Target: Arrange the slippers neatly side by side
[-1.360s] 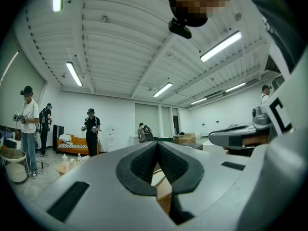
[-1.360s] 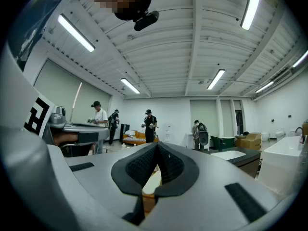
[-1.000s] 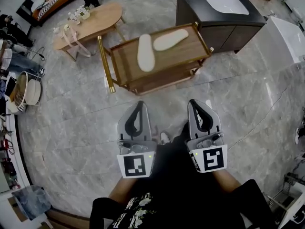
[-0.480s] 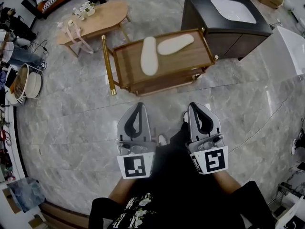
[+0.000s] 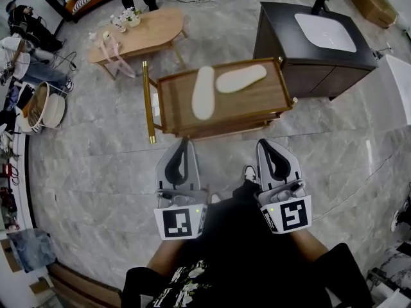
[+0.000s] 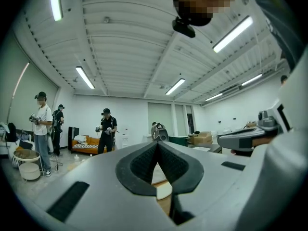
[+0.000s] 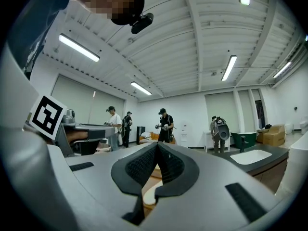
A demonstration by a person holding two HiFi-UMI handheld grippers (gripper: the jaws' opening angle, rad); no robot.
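The left slipper (image 5: 203, 92) and right slipper (image 5: 241, 78) lie angled apart on the wooden desk (image 5: 257, 111). The left gripper (image 5: 182, 141) and right gripper (image 5: 264, 144) are both closed and empty.

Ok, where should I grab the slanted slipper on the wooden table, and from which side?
Probably the slanted slipper's free right-hand end, pinched across the width. It lies flat and crosswise, and its left end sits close to the other slipper. Come with the right gripper from the table's near edge.
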